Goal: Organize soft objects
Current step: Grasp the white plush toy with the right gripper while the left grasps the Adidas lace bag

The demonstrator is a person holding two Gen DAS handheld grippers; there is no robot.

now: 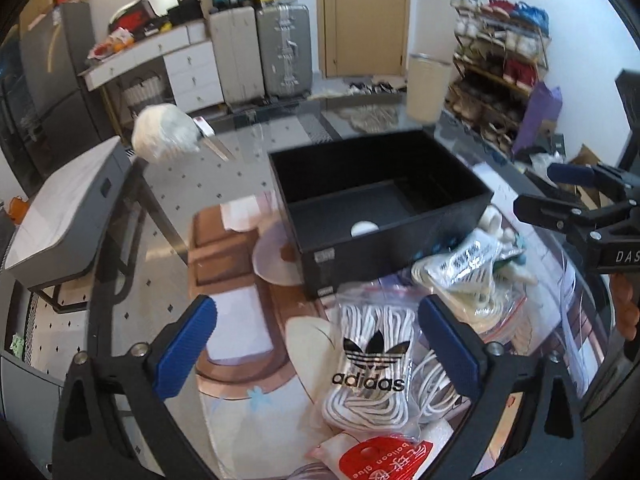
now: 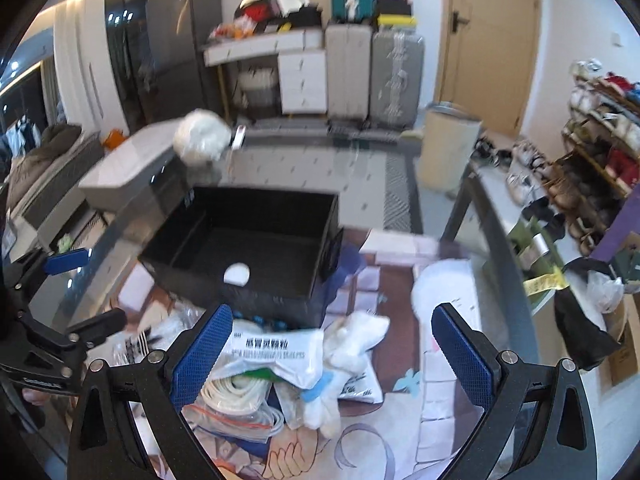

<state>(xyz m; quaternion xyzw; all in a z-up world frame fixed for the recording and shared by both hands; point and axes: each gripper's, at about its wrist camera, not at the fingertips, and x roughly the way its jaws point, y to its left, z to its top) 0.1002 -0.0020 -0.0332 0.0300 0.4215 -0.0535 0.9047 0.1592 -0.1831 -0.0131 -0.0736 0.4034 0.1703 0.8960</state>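
Note:
A black open box [image 1: 380, 200] stands on the glass table, with a small white round thing [image 1: 364, 228] on its floor. In front of it lies a heap of soft packets. My left gripper [image 1: 318, 348] is open above a clear bag of white laces marked adidas [image 1: 368, 360], its pads apart from the bag. A red balloon-glue packet [image 1: 384, 456] lies nearer the camera. My right gripper [image 2: 330, 356] is open over a white medicine sachet [image 2: 272, 352] and white gloves [image 2: 348, 356], with the black box [image 2: 248, 240] just beyond. Each gripper shows in the other's view: the right gripper [image 1: 548, 192], the left gripper [image 2: 88, 292].
A white wrapped bundle [image 1: 166, 138] sits at the table's far left corner. Through the glass shows a patterned rug [image 1: 240, 360]. Beyond the table are suitcases [image 1: 280, 52], a door [image 1: 360, 16], a round bin [image 1: 426, 88] and a shoe rack [image 1: 500, 60]. A grey bench [image 1: 68, 216] stands to the left.

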